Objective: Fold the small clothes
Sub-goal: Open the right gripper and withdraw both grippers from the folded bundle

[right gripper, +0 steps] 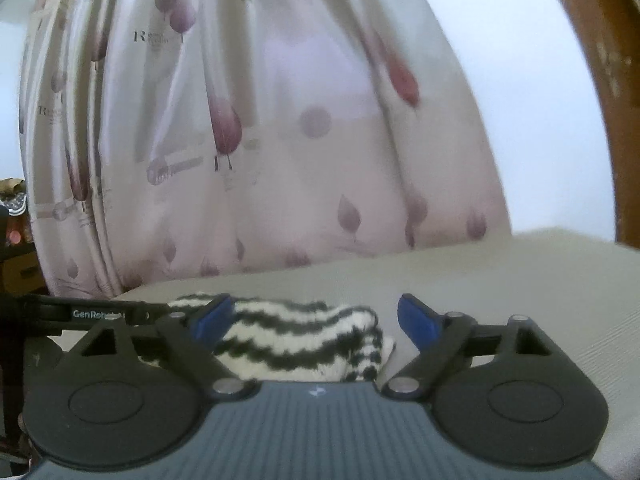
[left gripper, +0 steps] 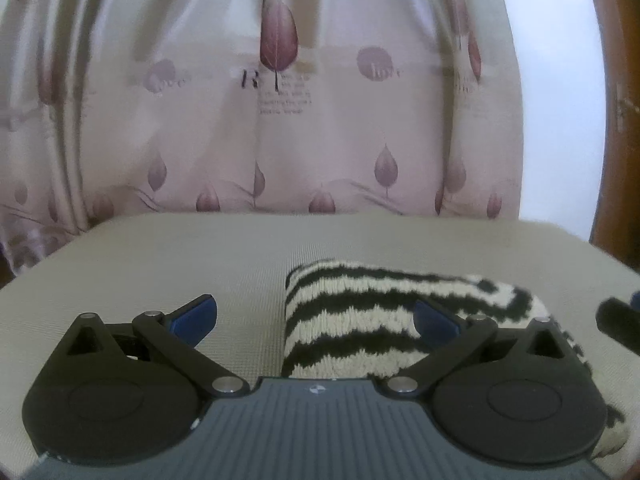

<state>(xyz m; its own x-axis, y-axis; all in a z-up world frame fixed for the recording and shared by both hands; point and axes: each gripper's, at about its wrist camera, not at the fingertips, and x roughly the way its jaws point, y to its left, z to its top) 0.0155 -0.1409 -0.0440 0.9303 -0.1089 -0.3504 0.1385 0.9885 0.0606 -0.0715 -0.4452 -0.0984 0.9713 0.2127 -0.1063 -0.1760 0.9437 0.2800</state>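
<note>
- The striped knit garment (left gripper: 360, 320) lies folded into a thick, fuzzy oblong on the beige woven surface (left gripper: 160, 264), near its middle.
- The fold looks finished; the next move would be setting it aside or fetching another piece.
- Left gripper (left gripper: 316, 320) and right gripper (right gripper: 314, 320) both gape wide, holding nothing.
- A leaf-printed curtain (left gripper: 280, 120) hangs beyond.

Striped garment (left gripper: 360, 320) on beige cushion (left gripper: 160, 256)

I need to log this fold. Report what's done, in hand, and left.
Done: the striped sock lies doubled into a thick bundle on the beige cushion. In hand: nothing; the left gripper and right gripper both stand open, gripping nothing. Left: no other clothes are in view.
</note>
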